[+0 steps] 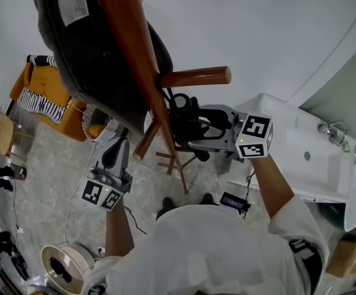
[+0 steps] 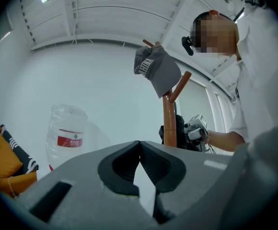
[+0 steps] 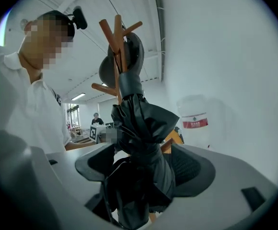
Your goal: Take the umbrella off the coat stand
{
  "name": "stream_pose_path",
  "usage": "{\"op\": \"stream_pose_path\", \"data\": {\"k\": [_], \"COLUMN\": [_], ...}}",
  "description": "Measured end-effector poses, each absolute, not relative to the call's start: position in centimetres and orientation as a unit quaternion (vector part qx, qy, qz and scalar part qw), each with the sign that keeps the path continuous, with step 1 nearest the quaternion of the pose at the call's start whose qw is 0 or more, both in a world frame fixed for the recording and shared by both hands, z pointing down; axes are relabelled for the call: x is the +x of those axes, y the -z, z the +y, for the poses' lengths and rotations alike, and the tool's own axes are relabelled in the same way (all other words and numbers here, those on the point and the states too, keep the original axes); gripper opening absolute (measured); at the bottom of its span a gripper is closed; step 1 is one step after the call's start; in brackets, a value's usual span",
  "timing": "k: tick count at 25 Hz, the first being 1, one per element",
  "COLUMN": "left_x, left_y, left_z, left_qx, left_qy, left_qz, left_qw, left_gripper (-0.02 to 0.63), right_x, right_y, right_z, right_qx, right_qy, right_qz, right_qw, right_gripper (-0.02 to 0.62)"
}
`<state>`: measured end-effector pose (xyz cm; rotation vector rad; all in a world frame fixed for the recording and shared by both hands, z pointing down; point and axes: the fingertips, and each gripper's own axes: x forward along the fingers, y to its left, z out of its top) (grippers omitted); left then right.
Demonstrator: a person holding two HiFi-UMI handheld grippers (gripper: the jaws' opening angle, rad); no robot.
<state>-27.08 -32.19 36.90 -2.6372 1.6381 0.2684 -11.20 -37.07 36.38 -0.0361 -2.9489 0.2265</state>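
A folded black umbrella (image 3: 139,143) hangs against the brown wooden coat stand (image 3: 116,42). In the right gripper view it fills the gap between my right gripper's (image 3: 141,169) wide-apart jaws, and the pads do not clamp it. From the head view the umbrella (image 1: 184,112) sits just below a peg (image 1: 196,77), with the right gripper (image 1: 187,131) at it. My left gripper (image 1: 118,143) hangs lower left of the stand's pole (image 1: 129,48), jaws shut and empty (image 2: 139,145). A grey cap (image 2: 156,71) hangs on the stand's top.
A big water bottle (image 2: 66,128) stands by the white wall. An orange sofa with a striped cushion (image 1: 46,97) is at the left, a white basin (image 1: 307,152) at the right, a cable reel (image 1: 67,266) on the floor near my feet.
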Motion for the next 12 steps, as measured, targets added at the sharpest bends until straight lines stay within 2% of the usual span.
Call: {"op": "stream_pose_path", "data": {"k": [5,12], "left_x": [-26.1,-25.5], "left_y": [-38.0,-38.5], "left_z": [-32.0,-31.5], "left_qx": [-0.853,-0.852], "left_qy": [-0.087,-0.094], "left_qz": [0.515,0.515], "left_qw": [-0.002,-0.010], "left_gripper": [0.015,0.014], "right_x": [-12.3,-12.7], "right_y": [-37.7,-37.6], "right_z": [-37.2,-37.6], "right_qx": [-0.021,-0.016], "right_qy": [-0.104,-0.081], "right_qz": [-0.987,-0.989], "right_qw": [0.120,0.123], "right_gripper": [0.321,0.316]}}
